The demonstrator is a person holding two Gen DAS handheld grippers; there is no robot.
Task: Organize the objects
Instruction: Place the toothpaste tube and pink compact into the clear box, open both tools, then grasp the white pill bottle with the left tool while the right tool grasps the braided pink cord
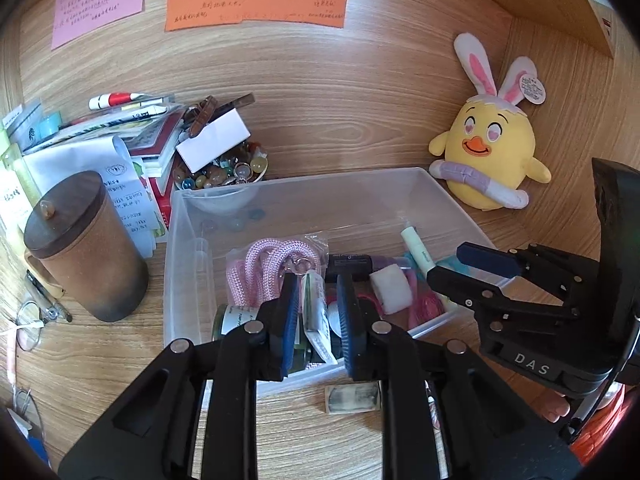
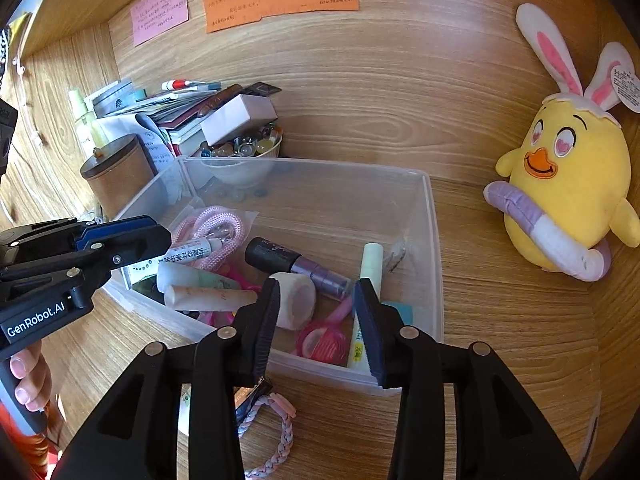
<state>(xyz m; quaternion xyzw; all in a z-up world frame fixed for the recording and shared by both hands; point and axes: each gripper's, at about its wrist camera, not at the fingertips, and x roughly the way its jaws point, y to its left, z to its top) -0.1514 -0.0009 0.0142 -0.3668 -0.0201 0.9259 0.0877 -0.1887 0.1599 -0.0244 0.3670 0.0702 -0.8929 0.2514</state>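
Note:
A clear plastic bin (image 1: 172, 240) (image 2: 434, 260) stands on the wooden desk with small items in it: a pink cord (image 1: 272, 260) (image 2: 224, 220), a black-and-purple tube (image 2: 296, 264), a white tape roll (image 1: 392, 288) (image 2: 296, 300) and a pale green pen (image 1: 416, 248) (image 2: 370, 264). My left gripper (image 1: 318, 312) (image 2: 162, 236) hangs over the bin's near left part. A small white printed tube (image 1: 316, 320) stands loosely between its jaws, with a gap at the right pad. My right gripper (image 2: 318, 320) (image 1: 446, 263) is open over the near right part, above the tape roll.
A folded banknote (image 1: 352, 398) and a braided bracelet (image 2: 280, 432) lie on the desk in front of the bin. A brown lidded canister (image 1: 88, 248), a bowl of marbles (image 1: 224, 176) and stacked books crowd the left. A yellow plush chick (image 1: 492, 152) (image 2: 568, 184) leans at the right.

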